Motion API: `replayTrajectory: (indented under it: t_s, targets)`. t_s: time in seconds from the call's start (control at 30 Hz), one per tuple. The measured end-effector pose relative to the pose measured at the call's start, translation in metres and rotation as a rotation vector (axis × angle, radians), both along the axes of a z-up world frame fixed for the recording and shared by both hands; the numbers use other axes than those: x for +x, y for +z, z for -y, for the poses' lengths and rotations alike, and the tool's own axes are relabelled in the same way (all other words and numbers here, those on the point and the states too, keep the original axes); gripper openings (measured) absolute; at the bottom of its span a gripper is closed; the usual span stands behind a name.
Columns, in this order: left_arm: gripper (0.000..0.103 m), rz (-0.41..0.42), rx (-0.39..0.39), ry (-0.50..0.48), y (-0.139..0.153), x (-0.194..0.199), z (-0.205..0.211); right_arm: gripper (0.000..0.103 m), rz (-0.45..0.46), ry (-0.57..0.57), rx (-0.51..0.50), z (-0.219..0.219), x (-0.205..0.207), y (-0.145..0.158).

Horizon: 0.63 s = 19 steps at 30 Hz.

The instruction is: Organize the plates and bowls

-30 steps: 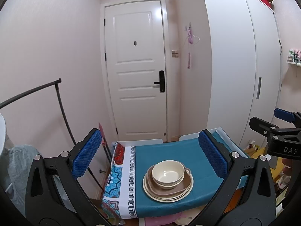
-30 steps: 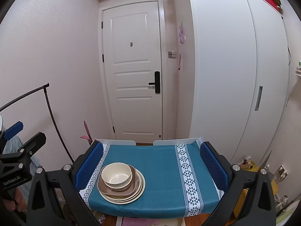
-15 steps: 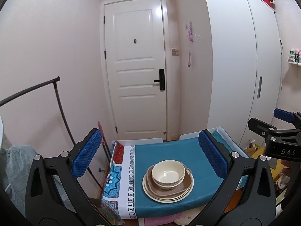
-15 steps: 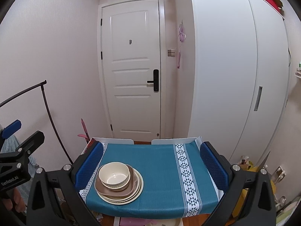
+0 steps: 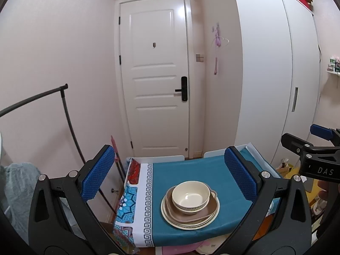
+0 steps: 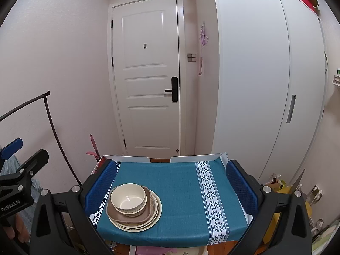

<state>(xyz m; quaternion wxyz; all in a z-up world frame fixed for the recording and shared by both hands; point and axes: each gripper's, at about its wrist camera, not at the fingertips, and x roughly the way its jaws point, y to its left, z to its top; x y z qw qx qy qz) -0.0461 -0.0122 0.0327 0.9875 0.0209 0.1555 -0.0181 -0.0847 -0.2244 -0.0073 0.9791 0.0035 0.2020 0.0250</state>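
A cream bowl (image 5: 190,196) (image 6: 128,198) sits on a brown plate (image 5: 207,211) (image 6: 127,217), which rests on cream round plates (image 5: 189,225) (image 6: 154,216). The stack stands on a small table under a teal cloth (image 5: 191,170) (image 6: 176,182), near its front edge. My left gripper (image 5: 170,172) hangs open above and in front of the stack, holding nothing. My right gripper (image 6: 170,182) is open too, with the stack near its left finger. Each gripper shows at the edge of the other's view.
A white door (image 5: 156,74) and a tall white wardrobe (image 5: 265,74) stand behind the table. A black clothes rail (image 5: 63,106) curves along the left wall. A person's hand (image 6: 12,229) holds the left gripper. Clutter lies on the floor at right (image 6: 276,184).
Both cameras have tilted down and drawn back a little, so the stack sits slightly lower in each view. The dishes have not moved and both grippers stay open.
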Motion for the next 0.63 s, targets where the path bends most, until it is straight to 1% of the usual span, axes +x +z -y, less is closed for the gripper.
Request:
replayTrajectory:
  t_s: [0.3,0.43,0.63]
  targets:
    - [0.103,-0.001,0.003,0.007,-0.001,0.005,-0.001,0.102,0.0,-0.002,0.0,-0.002,0.003,-0.001]
    - [0.103,0.017,0.014,0.024,-0.002,0.005,0.0,0.102,-0.002,-0.001,0.002,-0.003,0.003,-0.002]
    - [0.103,0.021,0.009,0.038,-0.002,0.014,0.0,0.102,-0.009,0.001,0.0,-0.004,0.008,-0.003]
